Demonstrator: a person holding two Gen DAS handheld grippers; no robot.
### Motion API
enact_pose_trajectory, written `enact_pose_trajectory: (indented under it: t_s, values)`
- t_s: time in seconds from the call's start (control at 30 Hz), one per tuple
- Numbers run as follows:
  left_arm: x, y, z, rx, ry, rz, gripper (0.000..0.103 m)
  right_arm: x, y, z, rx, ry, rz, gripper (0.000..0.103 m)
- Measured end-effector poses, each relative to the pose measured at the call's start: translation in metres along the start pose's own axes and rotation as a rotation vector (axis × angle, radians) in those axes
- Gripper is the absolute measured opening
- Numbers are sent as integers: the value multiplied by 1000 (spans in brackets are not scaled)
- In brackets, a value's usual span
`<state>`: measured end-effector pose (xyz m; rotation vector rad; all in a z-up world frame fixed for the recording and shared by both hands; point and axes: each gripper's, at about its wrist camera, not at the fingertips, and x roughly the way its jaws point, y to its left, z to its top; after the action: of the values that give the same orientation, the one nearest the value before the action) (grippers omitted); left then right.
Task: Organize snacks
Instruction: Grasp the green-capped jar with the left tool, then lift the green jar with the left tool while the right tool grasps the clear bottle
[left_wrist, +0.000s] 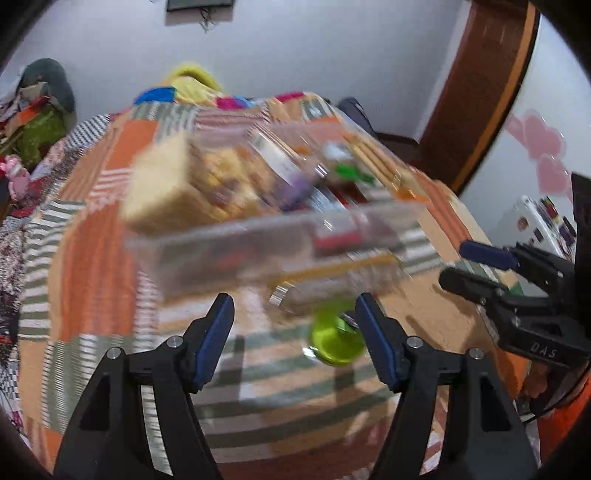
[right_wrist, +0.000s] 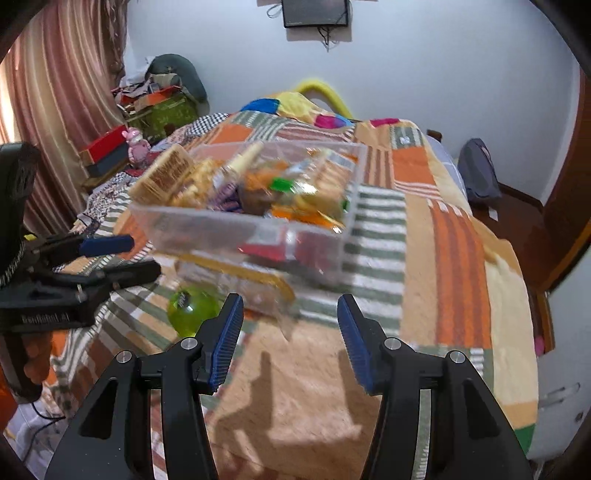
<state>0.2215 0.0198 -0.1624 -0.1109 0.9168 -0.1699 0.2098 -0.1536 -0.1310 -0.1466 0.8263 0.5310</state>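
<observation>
A clear plastic box (left_wrist: 240, 236) (right_wrist: 221, 225) sits on the bed, filled with several snack packs, among them a beige cracker pack (left_wrist: 162, 192) (right_wrist: 162, 177). Against its near side lies a clear packet with a yellow strip (left_wrist: 332, 269) (right_wrist: 240, 277), and beside that a round green container (left_wrist: 336, 339) (right_wrist: 192, 306). My left gripper (left_wrist: 294, 301) (right_wrist: 146, 256) is open just short of the packet, the green container close to its right finger. My right gripper (right_wrist: 290, 299) (left_wrist: 451, 261) is open too, nothing between its pads. The left wrist view is blurred.
A patchwork blanket (right_wrist: 454, 236) in orange, beige and green stripes covers the bed. Piled clutter and boxes (right_wrist: 155, 107) stand at the far left by a curtain. A dark bag (right_wrist: 480, 170) lies on the floor at the right, near a wooden door (left_wrist: 484, 92).
</observation>
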Motion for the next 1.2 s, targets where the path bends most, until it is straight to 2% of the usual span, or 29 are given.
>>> enact_pose_trajectory:
  t_s: [0.23,0.27,0.3,0.33,0.63,0.77,0.97,1.2]
  values:
    - [37,-28,-14,45,63,-17,67,9,-11,-4,28,9,-8,49]
    - [41,-28,-16,53,73,-14,63,12,-12,-4,29,6,-15,49]
    - [44,-27,-17,59,81,-12,52,12,-12,-5,29,5,-20,49]
    - [48,-24,-19,58,97,-29,49,15,-13,-3,31,4,-24,49]
    - [40,19,-21,-12,79,27,49,43,-26,1,67,46,-84,49]
    - [42,30,-19,-51,83,24,48,45,-19,-2,56,60,-46,47]
    - [40,30,-18,-44,76,47,49,36,-11,-13,45,73,7,47]
    - [24,38,-36,-26,71,44,48,23,17,-34,-53,106,61,47]
